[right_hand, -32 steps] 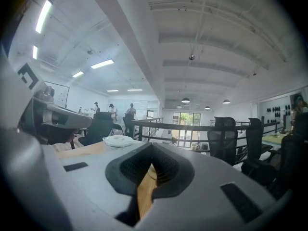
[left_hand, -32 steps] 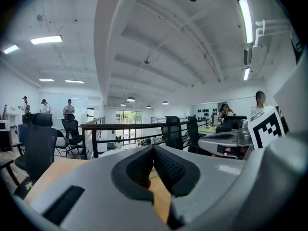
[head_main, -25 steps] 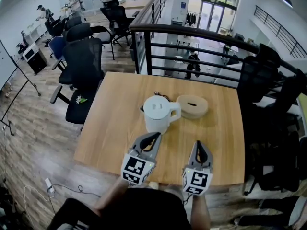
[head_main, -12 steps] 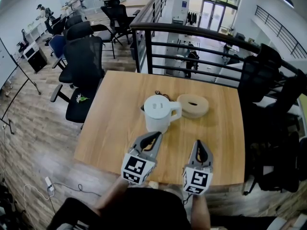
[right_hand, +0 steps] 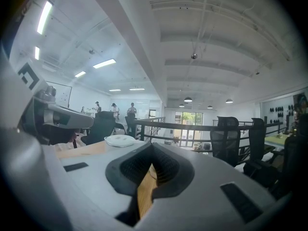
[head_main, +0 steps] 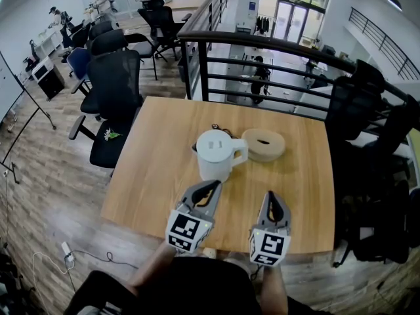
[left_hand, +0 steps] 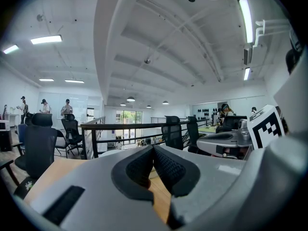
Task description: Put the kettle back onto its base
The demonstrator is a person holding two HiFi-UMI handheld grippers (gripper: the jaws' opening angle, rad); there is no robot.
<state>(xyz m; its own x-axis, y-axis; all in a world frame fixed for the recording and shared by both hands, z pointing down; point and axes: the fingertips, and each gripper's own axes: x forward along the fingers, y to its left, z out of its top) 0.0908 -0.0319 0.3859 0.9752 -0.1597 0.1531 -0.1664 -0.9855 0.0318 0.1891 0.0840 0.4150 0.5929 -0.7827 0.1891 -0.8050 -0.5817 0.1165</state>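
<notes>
1. The table (head_main: 151,176): kettle's about mid-table, 12 o'clock from my tongs.
2. The kettle (head_main: 215,155): rigid, smooth plastic, probably slippery, heavier if filled. I'd take the handle (head_main: 241,152) at its 3 o'clock.
3. The base (head_main: 263,145): just beside the kettle, at its 3 o'clock.
4. My left gripper (head_main: 213,186) and right gripper (head_main: 274,199): both pressed together, empty.

An office: black mesh swivel chairs (head_main: 115,87) are standing beyond the left gripper (head_main: 211,186), where people (head_main: 100,2) are working by light wooden desks (head_main: 186,4).
</notes>
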